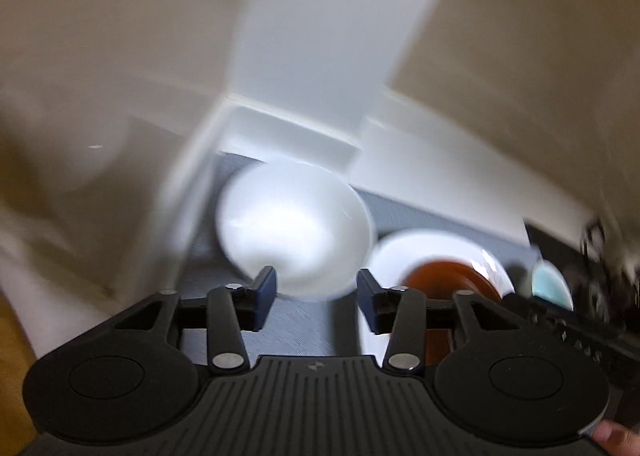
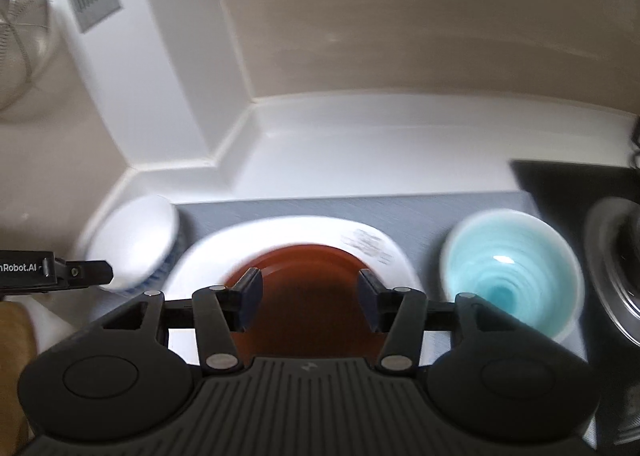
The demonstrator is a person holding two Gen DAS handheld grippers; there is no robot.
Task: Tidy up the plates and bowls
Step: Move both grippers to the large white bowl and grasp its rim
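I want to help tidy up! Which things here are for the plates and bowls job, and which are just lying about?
For the job:
white bowl
white plate
brown plate on the white plate
blue bowl

Just lying about:
grey mat under the dishes
wire strainer at the left
black stove at the right

Right gripper (image 2: 310, 302) open above brown plate (image 2: 304, 288) on white plate (image 2: 296, 230), white bowl (image 2: 134, 240) left, turquoise bowl (image 2: 512, 268) right
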